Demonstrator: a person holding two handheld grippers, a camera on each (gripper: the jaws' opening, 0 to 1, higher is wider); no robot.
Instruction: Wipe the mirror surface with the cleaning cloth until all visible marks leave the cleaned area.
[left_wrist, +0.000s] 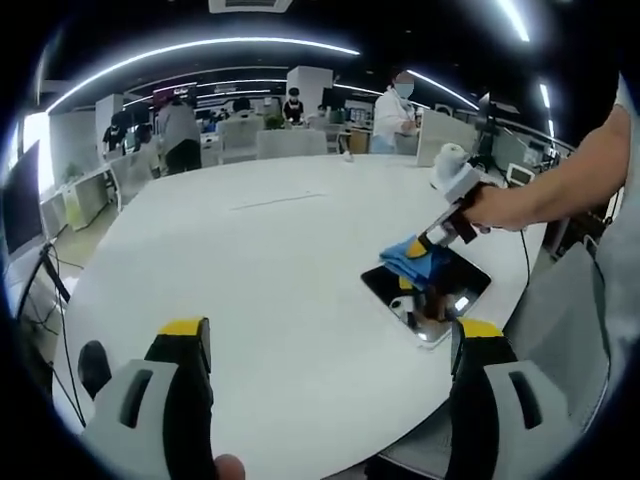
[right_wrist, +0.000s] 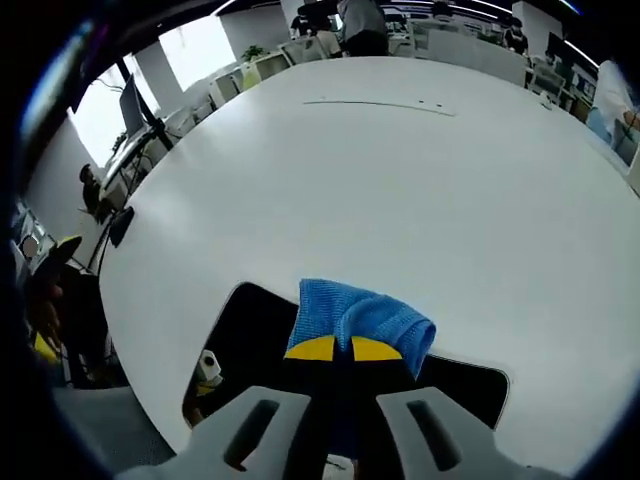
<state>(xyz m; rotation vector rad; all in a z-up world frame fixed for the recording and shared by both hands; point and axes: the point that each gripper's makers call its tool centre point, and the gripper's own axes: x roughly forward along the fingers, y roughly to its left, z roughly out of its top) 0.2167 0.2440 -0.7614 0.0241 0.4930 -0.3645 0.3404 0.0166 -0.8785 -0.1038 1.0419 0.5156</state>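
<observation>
right gripper (right_wrist: 335, 348) is clamped on the blue cleaning cloth (right_wrist: 360, 316), its yellow-tipped jaws closed together with the cloth bunched just ahead of and over the tips. the cloth is a nubbly blue microfibre, folded into a loose wad, and it rests on the mirror (right_wrist: 250, 335) directly under the jaws. no writing or brand can be read on cloth, mirror or grippers. the mirror is a dark, glossy rounded rectangle lying flat near the edge of the white table (right_wrist: 400, 180), reflecting ceiling lights and the tool above it.

in the left gripper view the right gripper (left_wrist: 425, 243) comes in from the right, held by a hand (left_wrist: 495, 208), pressing the cloth (left_wrist: 412, 258) onto the mirror (left_wrist: 440, 295). left gripper (left_wrist: 330, 335) hovers with jaws wide apart and empty, the mirror ahead and to its right. people stand among desks far beyond the table (left_wrist: 270, 270).
</observation>
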